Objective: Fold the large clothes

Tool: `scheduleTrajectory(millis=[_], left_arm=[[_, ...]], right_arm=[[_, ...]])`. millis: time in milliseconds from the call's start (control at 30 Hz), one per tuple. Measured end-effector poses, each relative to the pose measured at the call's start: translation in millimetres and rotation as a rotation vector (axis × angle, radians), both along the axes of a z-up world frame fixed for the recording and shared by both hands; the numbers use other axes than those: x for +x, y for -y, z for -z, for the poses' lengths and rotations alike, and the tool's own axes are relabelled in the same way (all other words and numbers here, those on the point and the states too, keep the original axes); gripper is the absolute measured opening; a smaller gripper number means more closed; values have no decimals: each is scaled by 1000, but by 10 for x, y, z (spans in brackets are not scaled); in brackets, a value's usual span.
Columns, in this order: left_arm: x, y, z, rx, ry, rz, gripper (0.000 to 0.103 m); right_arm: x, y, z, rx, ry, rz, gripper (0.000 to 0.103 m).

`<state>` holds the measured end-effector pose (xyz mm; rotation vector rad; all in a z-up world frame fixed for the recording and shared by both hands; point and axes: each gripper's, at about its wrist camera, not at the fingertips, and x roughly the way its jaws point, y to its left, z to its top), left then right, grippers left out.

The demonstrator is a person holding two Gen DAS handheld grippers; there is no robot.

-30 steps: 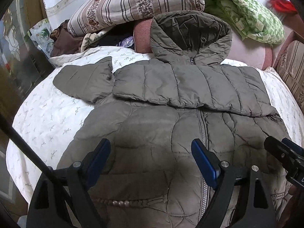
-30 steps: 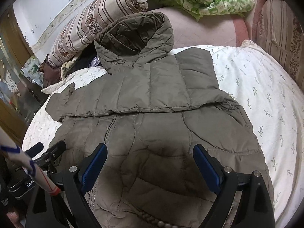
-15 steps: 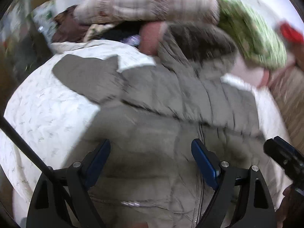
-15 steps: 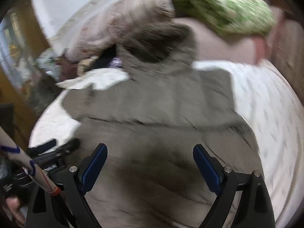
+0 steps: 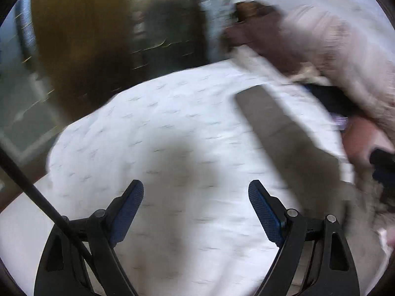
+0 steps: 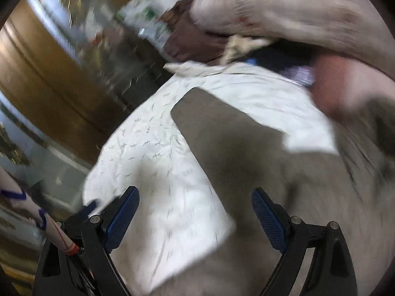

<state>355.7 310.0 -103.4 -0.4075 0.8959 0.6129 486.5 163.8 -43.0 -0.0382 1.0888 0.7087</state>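
Observation:
An olive-grey puffer jacket (image 6: 284, 180) lies flat on the white patterned bedsheet (image 6: 153, 162). Both views are motion-blurred. In the right wrist view its left sleeve (image 6: 222, 125) stretches toward the bed's corner. My right gripper (image 6: 195, 212) is open and empty above the sheet at the jacket's edge. In the left wrist view the sleeve (image 5: 279, 128) lies to the right. My left gripper (image 5: 196, 202) is open and empty over bare sheet (image 5: 172, 128). The other gripper's tip (image 5: 382, 170) shows at the right edge.
A striped pillow (image 6: 296, 7) and dark clothes (image 6: 192, 42) are piled at the bed's head. Wooden furniture (image 5: 81, 44) and a glass-fronted cabinet (image 6: 54, 56) stand beyond the bed's left edge (image 5: 81, 133).
Both grippers have swung quickly left, from over the jacket's body toward its left sleeve and the bed's left side. Both stay open. The jacket has not moved.

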Motion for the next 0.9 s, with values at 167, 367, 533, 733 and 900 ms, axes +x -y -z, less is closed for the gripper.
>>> scheduleTrajectory(millis=[167,367,533,733,900], left_arm=[[-25,-332,131,-71,6,-35,86],[101,-492,216,-86,-2,-49,86],[102,-521,191,-95,24,-36,86],[81,-165,20,-164,142,116,86],[59,492,-208,-161,227,297,86]], right_arm=[[515,-1068,936,-194,22,-22,88],[728,-1594,1585,-400,147,36,59],[720,-1283,1205,-277,147,98,14],[278,32,-25,168,174,226,13],[-318,1302,-468,400,186,366,15]])
